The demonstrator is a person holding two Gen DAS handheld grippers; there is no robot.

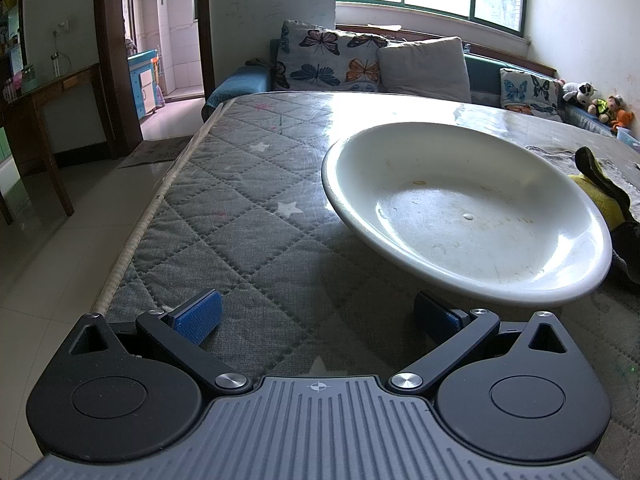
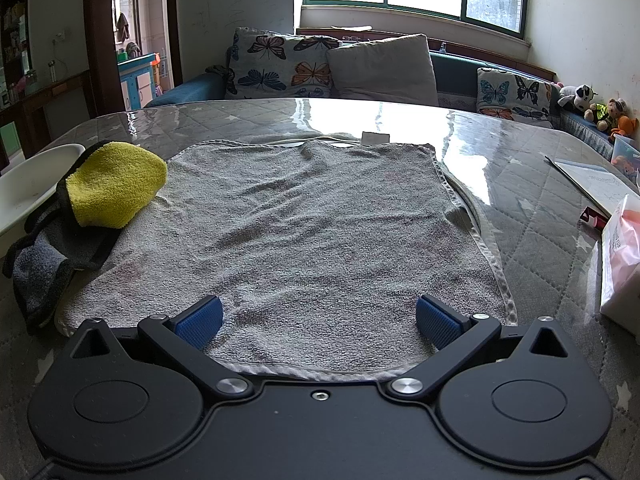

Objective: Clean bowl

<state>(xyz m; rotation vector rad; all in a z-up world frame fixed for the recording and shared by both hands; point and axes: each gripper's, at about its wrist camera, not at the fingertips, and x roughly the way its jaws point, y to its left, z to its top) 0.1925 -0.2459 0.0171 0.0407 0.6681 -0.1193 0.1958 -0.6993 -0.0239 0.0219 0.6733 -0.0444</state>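
White and shallow, the bowl (image 1: 466, 216) sits on the table (image 1: 248, 216), just ahead and to the right of the left gripper (image 1: 318, 314). Its inside carries faint smears and a small yellowish speck near the far slope. In the right wrist view only its rim (image 2: 28, 184) shows at the left edge. Touching that side of the bowl lies a yellow cloth (image 2: 114, 184) with a dark grey backing, bunched up and resting partly on the corner of a grey towel (image 2: 300, 240) spread flat over the table's glossy quilted cover. The left gripper's jaws stand wide apart with nothing between them, the right pad just below the bowl's near rim. The right gripper (image 2: 318, 318) hovers over the towel's near edge, jaws likewise spread wide and empty. Papers (image 2: 592, 180) and a plastic bag (image 2: 624, 256) lie at the table's right side. Butterfly cushions (image 2: 280, 64) line a sofa beyond.
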